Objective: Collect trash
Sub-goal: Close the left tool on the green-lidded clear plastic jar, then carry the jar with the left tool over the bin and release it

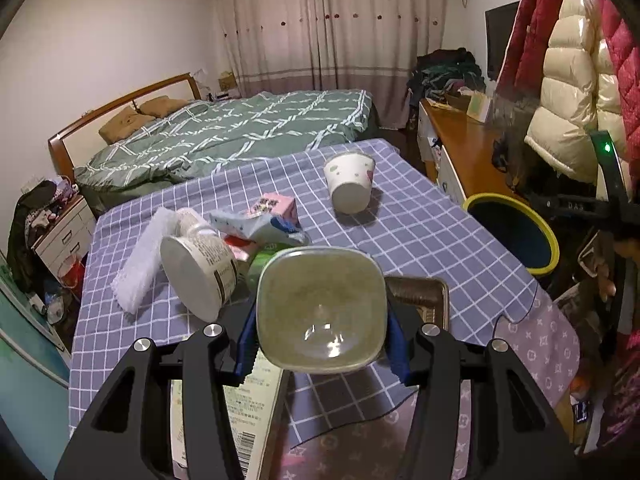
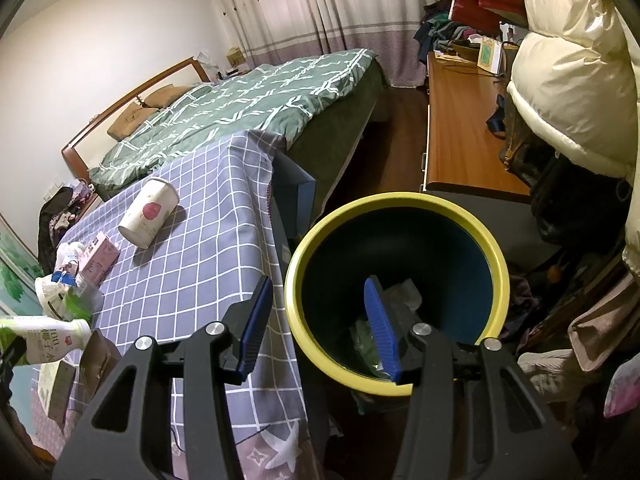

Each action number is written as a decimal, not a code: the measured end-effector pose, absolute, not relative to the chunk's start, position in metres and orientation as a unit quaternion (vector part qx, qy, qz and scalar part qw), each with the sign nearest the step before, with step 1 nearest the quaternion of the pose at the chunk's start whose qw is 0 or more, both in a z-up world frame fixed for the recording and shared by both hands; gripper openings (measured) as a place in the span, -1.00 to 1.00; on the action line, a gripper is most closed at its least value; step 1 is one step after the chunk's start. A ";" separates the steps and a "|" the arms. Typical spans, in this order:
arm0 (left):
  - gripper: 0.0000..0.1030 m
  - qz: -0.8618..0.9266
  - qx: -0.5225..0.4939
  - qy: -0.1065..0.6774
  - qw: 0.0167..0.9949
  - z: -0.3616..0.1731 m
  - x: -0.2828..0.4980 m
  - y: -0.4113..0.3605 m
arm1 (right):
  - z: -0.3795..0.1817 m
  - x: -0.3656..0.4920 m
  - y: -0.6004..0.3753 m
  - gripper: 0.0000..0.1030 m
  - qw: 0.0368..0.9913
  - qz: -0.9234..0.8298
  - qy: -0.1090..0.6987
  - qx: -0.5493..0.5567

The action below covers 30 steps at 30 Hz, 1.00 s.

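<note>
L tool (image 1: 322, 354): pinching plastic bottle (image 1: 320, 308) by its base, lifted over counter (image 1: 420, 236).
R tool (image 2: 320, 328): spread, nothing in it, above bin (image 2: 496, 256).
Paper cup (image 1: 350, 184): on its side, counter's far end.

The left gripper (image 1: 322, 344) points down at a slant, its black arms spreading from 6 o'clock in the left wrist view, its blue pads (image 1: 245, 344) pressed on both sides of a bottle (image 1: 320, 308) whose base faces the camera. The right gripper (image 2: 320, 328) also tilts downward, its jaws standing apart with nothing between them; one blue pad sits at 8 o'clock of the view's centre, the other at 5 o'clock, over the mouth of a bin (image 2: 296, 280).
</note>
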<state>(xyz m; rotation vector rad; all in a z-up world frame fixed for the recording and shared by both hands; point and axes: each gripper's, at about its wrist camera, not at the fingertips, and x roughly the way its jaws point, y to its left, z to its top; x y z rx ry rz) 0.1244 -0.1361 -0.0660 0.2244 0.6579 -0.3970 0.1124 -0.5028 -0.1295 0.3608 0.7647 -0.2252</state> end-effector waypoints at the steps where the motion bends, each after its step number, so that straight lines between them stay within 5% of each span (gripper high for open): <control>1: 0.00 -0.192 0.110 0.318 0.922 -0.064 0.125 -0.137 | -0.130 0.111 -0.504 -0.11 0.906 -0.108 0.369 0.177; 30: 0.00 -0.236 0.138 0.289 0.918 -0.006 0.148 -0.225 | -0.140 0.056 -0.552 -0.11 0.909 -0.114 0.330 0.227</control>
